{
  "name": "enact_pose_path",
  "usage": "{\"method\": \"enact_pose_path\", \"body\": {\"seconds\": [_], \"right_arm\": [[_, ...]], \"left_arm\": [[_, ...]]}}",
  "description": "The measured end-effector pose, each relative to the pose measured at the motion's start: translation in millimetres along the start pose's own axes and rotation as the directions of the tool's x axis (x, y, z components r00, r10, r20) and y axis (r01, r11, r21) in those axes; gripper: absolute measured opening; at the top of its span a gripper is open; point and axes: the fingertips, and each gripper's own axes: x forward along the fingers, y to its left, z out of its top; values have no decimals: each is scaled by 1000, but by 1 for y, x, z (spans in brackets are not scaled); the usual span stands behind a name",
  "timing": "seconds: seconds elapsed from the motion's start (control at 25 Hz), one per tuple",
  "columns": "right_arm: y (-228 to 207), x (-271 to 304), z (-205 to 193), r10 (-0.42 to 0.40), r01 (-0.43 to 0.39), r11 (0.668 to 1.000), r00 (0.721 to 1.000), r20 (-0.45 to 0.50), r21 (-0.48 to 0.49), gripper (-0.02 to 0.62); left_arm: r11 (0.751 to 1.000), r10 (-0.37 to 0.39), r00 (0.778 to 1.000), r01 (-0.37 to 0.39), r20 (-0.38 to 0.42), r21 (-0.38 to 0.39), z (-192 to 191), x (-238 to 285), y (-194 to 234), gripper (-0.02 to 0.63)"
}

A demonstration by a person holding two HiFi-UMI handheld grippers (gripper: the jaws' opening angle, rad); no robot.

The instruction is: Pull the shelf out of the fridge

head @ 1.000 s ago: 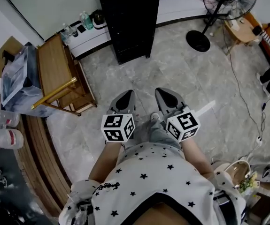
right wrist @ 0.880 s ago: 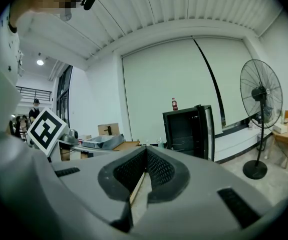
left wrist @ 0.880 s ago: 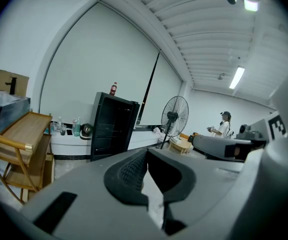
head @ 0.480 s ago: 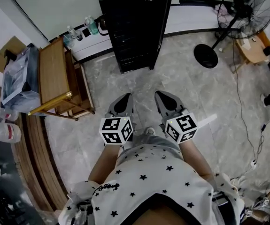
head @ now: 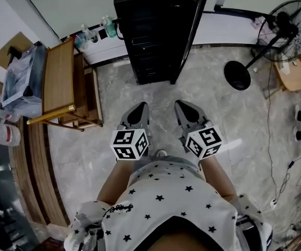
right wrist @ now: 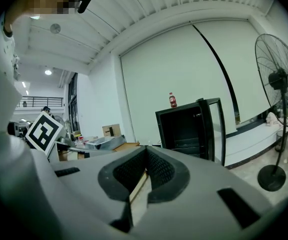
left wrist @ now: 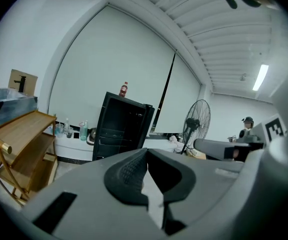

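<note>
The black fridge (head: 153, 30) stands ahead by the wall with its door (head: 196, 22) swung open to the right. Dark shelves (head: 149, 54) show inside it. In the head view my left gripper (head: 136, 113) and right gripper (head: 186, 110) are held side by side over the floor, well short of the fridge, both pointing at it. Both are shut, with nothing between the jaws. The left gripper view shows the fridge (left wrist: 119, 129) beyond the left gripper (left wrist: 146, 151), with a red bottle (left wrist: 124, 89) on top. In the right gripper view the fridge (right wrist: 186, 129) and its glass door (right wrist: 217, 129) lie past the right gripper (right wrist: 146, 150).
A wooden rack (head: 61, 85) stands left of the fridge, with a low white counter (head: 100, 38) holding bottles behind it. A standing fan (head: 281, 20) is at the right, and cables (head: 273, 140) trail over the floor. A person (left wrist: 246, 127) stands far off.
The fridge has come nearer and more central in the head view. Both grippers have moved toward it together, still side by side and shut.
</note>
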Motion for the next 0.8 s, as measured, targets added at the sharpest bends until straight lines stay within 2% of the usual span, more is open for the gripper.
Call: {"method": "enact_pose_path", "body": {"seconds": [0.48,0.64,0.8], "right_arm": [[-16,47,-10,69,-67,996,997,-40,66,-6],[-24,66,-13,78,-75,994,996,-41,84,-6],[-41,94,-10,81,-77,995,996,-44,70,-6]], "left_arm": [[995,94,995,-95,-44,-17,-8,16,32,12],[995,96,993,-97,-63,-22,-13,34,42,14],[996,87,995,-89,-56,-23,-2,61,52,12]]}}
